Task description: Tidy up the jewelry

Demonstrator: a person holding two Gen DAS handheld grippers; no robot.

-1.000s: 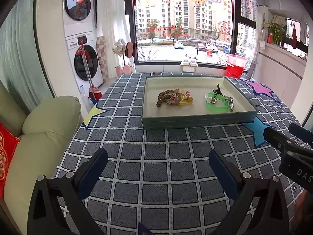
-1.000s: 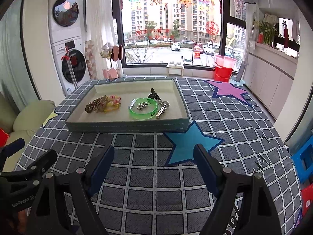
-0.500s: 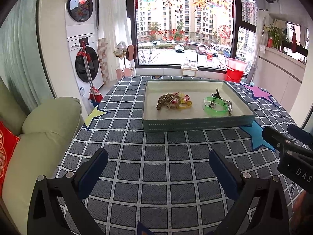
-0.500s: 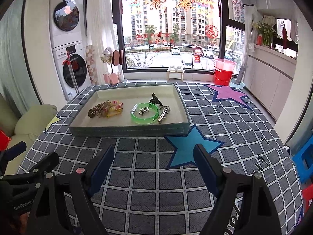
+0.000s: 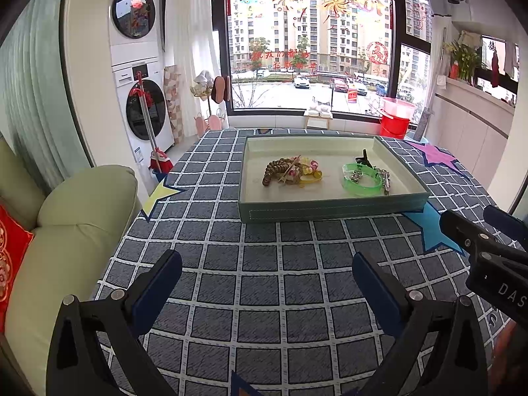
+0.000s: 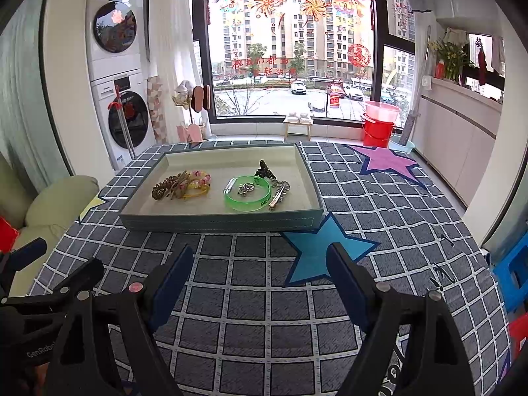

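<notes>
A shallow grey-green tray sits on the checked tablecloth, well ahead of both grippers. Inside it lie a tangle of brown beads and pink-yellow bracelets, a green translucent bangle with a silver chain inside it, a dark hair clip and a metal clip. My left gripper is open with nothing between its fingers. My right gripper is open and empty too, and also shows at the right edge of the left wrist view.
A green sofa arm with a red cushion borders the table on the left. Stacked washing machines and a mop stand behind it. A red bucket and a small stool stand by the window. A blue stool is at the right.
Both views have tilted up slightly, so the tray sits a little lower in frame. Both grippers stay open and nothing in the tray has moved.
</notes>
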